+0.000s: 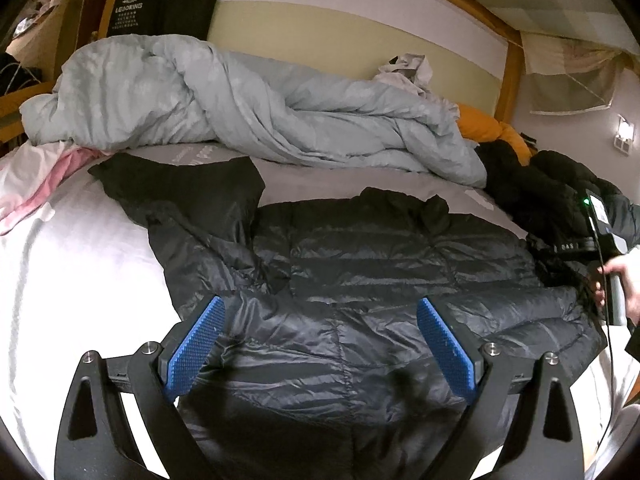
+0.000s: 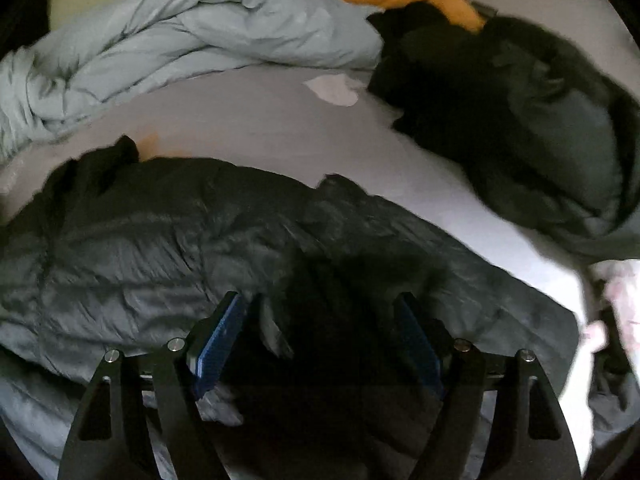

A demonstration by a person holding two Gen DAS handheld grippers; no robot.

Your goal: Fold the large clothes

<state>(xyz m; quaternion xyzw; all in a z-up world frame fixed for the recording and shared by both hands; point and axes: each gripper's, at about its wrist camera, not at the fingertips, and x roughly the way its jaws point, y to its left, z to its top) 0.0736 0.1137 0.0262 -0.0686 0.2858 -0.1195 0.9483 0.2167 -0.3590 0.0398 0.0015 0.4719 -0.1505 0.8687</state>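
The right wrist view is blurred. "LEADKING" is read on a dark hanging garment (image 1: pixel 136 8). The black quilted jacket (image 1: pixel 360 264) is spread on the bed (image 1: pixel 80 272), beside a grey duvet (image 1: pixel 240 108). Left tongs (image 1: pixel 320 312) and right tongs (image 2: pixel 320 308) are held wide, empty, above the jacket
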